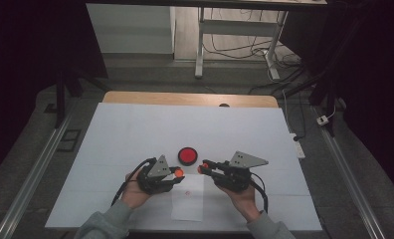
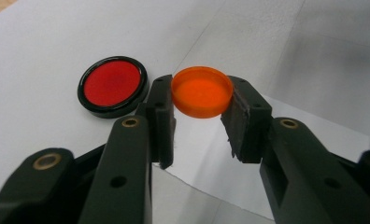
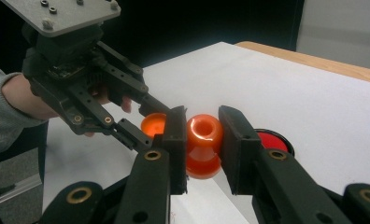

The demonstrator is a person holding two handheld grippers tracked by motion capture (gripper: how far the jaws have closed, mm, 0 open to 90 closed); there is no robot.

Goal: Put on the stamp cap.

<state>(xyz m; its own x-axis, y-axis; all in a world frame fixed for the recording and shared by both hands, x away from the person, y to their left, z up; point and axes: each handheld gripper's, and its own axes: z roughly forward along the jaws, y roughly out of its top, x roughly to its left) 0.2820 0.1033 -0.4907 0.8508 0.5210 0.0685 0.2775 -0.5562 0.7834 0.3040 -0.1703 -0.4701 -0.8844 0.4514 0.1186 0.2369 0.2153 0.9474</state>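
We are gripping a light, slippery cap [image 2: 202, 91] edgewise between the left jaws. The right jaws are squeezing a small stiff bottle [image 3: 203, 145] at its neck.

A round red disc with a black rim [image 1: 187, 156] lies flat on a wide white sheet [image 1: 135, 139] that covers most of a light wooden table [image 1: 135, 97]; the wood shows as a strip along the far edge. A smaller white paper rectangle [image 1: 188, 206] lies on the sheet near the front edge, with a small red mark near its top. A small dark spot [image 1: 224, 105] sits at the far edge of the sheet. Beyond the table, on a grey floor, stand the white metal legs of another table [image 1: 200, 45], with dark cables [image 1: 235, 50] looping between them. A white power strip [image 1: 299, 148] lies on the floor just right of the table.
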